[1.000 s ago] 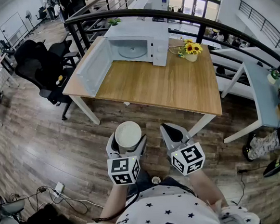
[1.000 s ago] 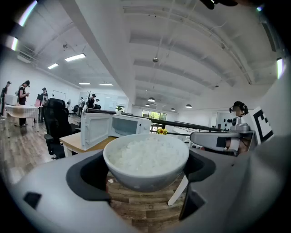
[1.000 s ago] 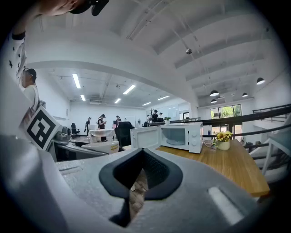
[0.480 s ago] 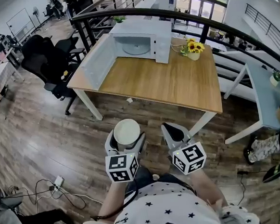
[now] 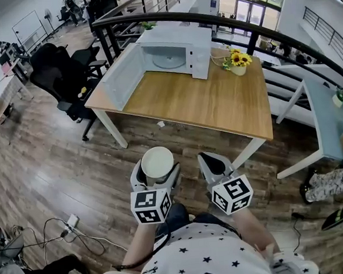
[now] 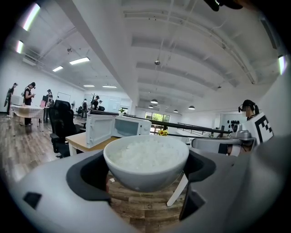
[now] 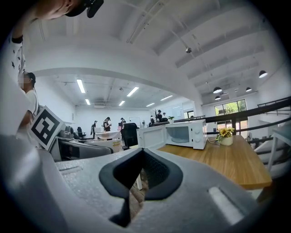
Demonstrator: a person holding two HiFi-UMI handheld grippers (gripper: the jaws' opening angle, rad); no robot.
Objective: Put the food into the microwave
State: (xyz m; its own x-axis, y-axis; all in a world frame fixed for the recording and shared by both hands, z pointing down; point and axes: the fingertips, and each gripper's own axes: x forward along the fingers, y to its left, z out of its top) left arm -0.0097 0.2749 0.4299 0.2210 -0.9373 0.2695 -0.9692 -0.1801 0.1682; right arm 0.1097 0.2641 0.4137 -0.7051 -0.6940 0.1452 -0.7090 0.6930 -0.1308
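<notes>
Head view: bowl of rice sits clamped in left gripper over the floor, well short of table. Microwave stands at the far corner, door open; sunflower vase is beside it, off the path.
Left gripper view: jaws squeeze the bowl's sides below the rim. Probably heavy, slick, breakable; keep level.
Right gripper view: right gripper is closed, empty.
</notes>
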